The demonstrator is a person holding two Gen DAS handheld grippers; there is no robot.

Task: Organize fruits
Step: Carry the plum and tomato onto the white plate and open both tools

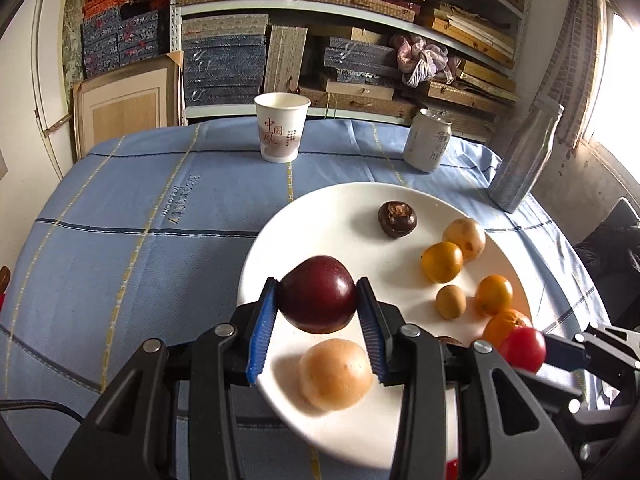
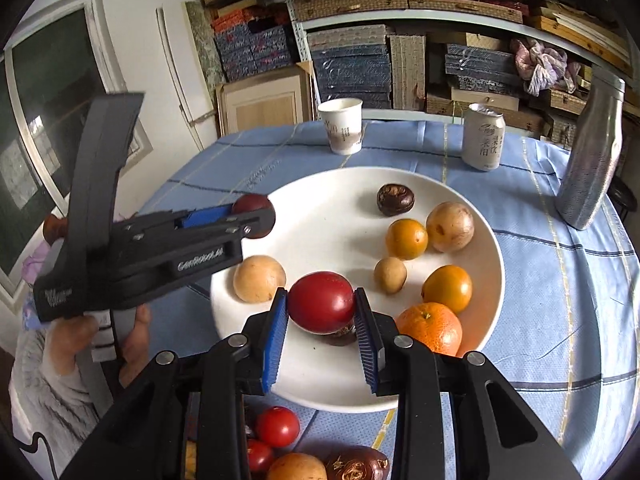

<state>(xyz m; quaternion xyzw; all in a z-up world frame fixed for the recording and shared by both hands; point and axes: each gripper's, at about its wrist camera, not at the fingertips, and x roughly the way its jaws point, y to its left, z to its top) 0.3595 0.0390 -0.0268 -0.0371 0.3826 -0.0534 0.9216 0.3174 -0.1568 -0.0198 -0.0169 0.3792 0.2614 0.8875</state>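
White china is where both loads are headed: the plate sits on the blue-clothed surface, and each gripper carries a fruit over its near half. The left gripper has its jaws clamped on a plum, held across its width, above the plate's left rim with a tan fruit lying directly below. The right gripper has its jaws closed on a tomato, above the near middle of the plate, with a small dark fruit partly hidden beneath it.

Both fruits are roundish, so no long axis matters; the drop spot does. Open room lies mainly in the plate's centre and far left, between the plum and the dark round fruit. The right side is crowded with yellow, tan and orange fruits. More fruit waits in a container near the bottom edge of the right wrist view.

My judgement: the two grippers are near each other, so lowering one at a time avoids a knock, and either fruit may roll on the smooth china toward the rim.
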